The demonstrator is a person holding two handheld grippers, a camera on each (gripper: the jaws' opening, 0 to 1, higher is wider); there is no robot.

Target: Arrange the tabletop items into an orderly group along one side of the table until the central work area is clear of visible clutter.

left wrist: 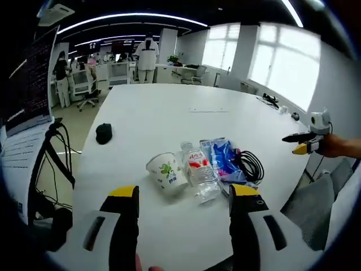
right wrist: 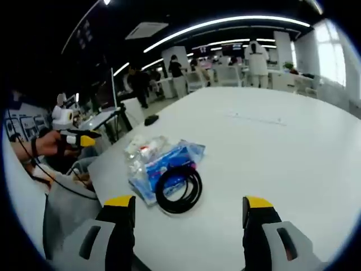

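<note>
In the left gripper view the left gripper (left wrist: 183,197) hangs over the near edge of the white bench (left wrist: 186,113), its yellow-tipped jaws spread wide apart with nothing between them. Just beyond the jaws, toward 12 o'clock, the clutter lies bunched together: a paper cup (left wrist: 167,171) printed with green, tipped on its side; a clear plastic bottle (left wrist: 198,168) with a red label touching it on the 3 o'clock side; a blue plastic packet (left wrist: 224,159) against the bottle; and a coiled black cable (left wrist: 250,165) at the packet's 3 o'clock edge. A small black object (left wrist: 104,133) sits well apart from the group, toward 10 o'clock, near the bench edge. At 3 o'clock the right gripper (left wrist: 303,143) shows beyond the bench edge, held in a hand (left wrist: 341,147).

In the right gripper view the right gripper (right wrist: 189,210) has its jaws wide apart and empty too, low over the bench (right wrist: 271,152). The cable (right wrist: 178,189) lies nearest, just past the left jaw, resting partly on the blue packet (right wrist: 167,160), with the bottle (right wrist: 145,151) behind it toward 11 o'clock. The black object (right wrist: 151,119) lies farther off at 11 o'clock. At 9 o'clock the left gripper (right wrist: 79,139) shows beside the bench, held in a hand (right wrist: 48,142). People stand among desks in the background.
</note>
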